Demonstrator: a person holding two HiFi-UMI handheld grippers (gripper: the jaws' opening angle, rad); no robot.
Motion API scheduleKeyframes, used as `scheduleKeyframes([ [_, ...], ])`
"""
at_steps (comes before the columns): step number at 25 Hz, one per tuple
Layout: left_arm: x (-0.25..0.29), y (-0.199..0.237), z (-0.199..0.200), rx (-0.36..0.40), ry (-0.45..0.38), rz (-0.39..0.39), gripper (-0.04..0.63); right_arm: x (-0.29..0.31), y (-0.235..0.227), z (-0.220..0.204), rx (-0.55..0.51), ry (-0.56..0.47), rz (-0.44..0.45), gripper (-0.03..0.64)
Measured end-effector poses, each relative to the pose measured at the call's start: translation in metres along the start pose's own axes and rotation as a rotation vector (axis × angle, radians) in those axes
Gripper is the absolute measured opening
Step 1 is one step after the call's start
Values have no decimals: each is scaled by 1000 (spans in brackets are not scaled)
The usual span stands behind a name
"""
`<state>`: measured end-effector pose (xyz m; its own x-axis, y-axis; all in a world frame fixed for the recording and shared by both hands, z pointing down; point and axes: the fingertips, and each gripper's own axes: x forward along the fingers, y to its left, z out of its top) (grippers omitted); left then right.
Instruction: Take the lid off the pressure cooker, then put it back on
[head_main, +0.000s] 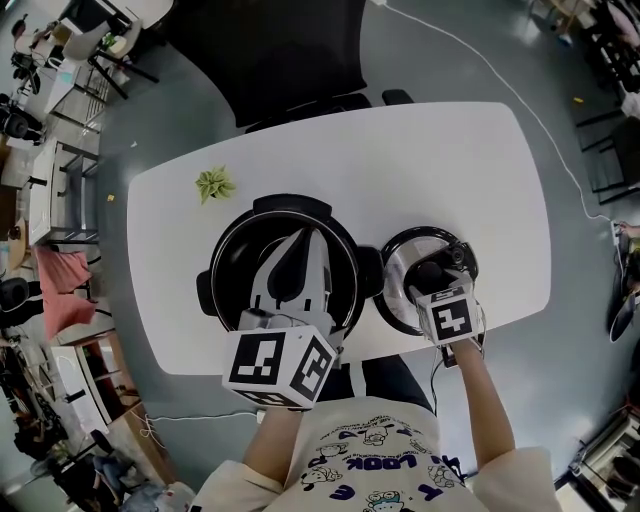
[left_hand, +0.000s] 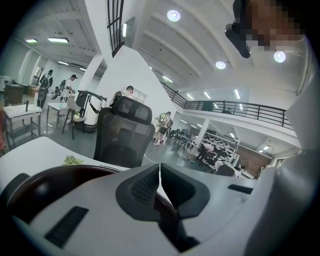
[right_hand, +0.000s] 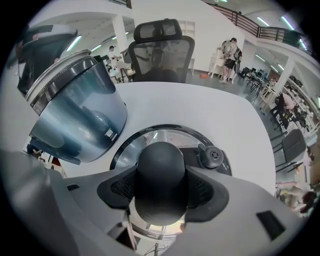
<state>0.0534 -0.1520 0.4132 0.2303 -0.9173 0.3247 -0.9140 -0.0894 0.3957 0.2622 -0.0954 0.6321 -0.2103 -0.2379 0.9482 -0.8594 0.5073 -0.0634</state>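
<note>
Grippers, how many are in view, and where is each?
2. The left gripper reaches over the open pot; the right gripper grips the knob of the lid, right of the pot.

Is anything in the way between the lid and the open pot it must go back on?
Yes. The left claw, shut, reaches across the pot's open mouth. The lid is beside the pot, to its right, its knob gripped by the right claw. Nothing else lies between them.

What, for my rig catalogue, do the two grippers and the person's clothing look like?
Both the left gripper and right gripper are light grey with dark ribbed pads inside the jaws. Each carries a white cube with black square markers. The person wears a white short-sleeved shirt with cartoon prints.
</note>
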Motion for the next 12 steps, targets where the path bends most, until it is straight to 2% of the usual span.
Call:
scheduleKeyframes([
  [12, -5, 1, -2, 4, 7, 1, 24, -1, 1, -1, 3, -80, 2, 298],
])
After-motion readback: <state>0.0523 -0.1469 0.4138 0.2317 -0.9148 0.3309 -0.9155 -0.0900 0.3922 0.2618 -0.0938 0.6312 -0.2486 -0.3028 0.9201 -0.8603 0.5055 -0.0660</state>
